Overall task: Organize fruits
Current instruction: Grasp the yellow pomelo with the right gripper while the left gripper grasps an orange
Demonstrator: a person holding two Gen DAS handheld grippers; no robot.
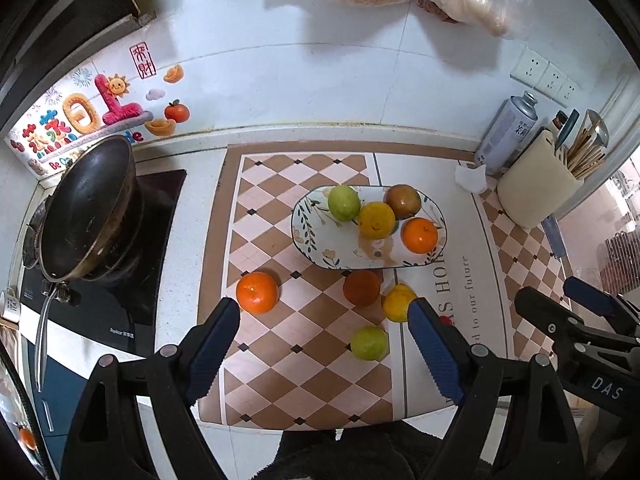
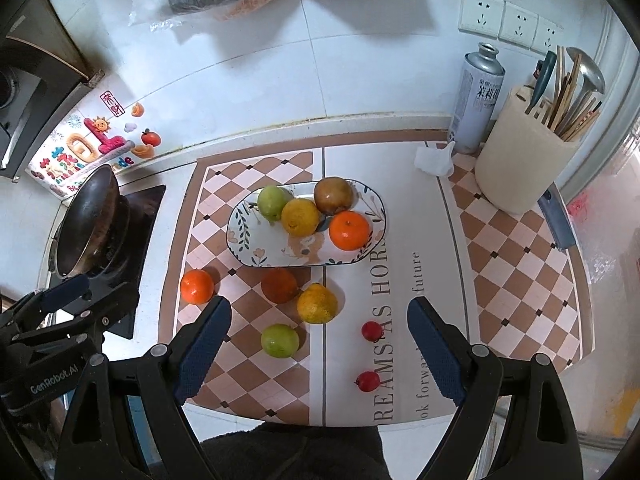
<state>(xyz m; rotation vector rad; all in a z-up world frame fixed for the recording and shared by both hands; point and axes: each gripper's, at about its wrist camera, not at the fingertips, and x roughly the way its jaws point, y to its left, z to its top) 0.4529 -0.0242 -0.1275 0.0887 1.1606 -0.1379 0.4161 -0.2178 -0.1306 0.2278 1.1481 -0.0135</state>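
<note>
On the checkered mat [image 2: 256, 376], 6 loose round fruits could roll if nudged; left gripper [image 1: 324, 320] and right gripper [image 2: 320, 320] gape empty.

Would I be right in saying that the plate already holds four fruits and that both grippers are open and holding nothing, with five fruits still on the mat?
Nearly: six remain on the mat, not five. The right wrist view shows four citrus plus two small red fruits beside the plate. Left gripper and right gripper are open, empty.

left gripper [image 1: 324, 312]: jaws spread wide, nothing between them, fingers pointing forward and down | right gripper [image 2: 320, 312]: jaws spread wide, nothing between them, same forward-down pose | relative position: the two side by side, apart, each visible at the edge of the other's wrist view
</note>
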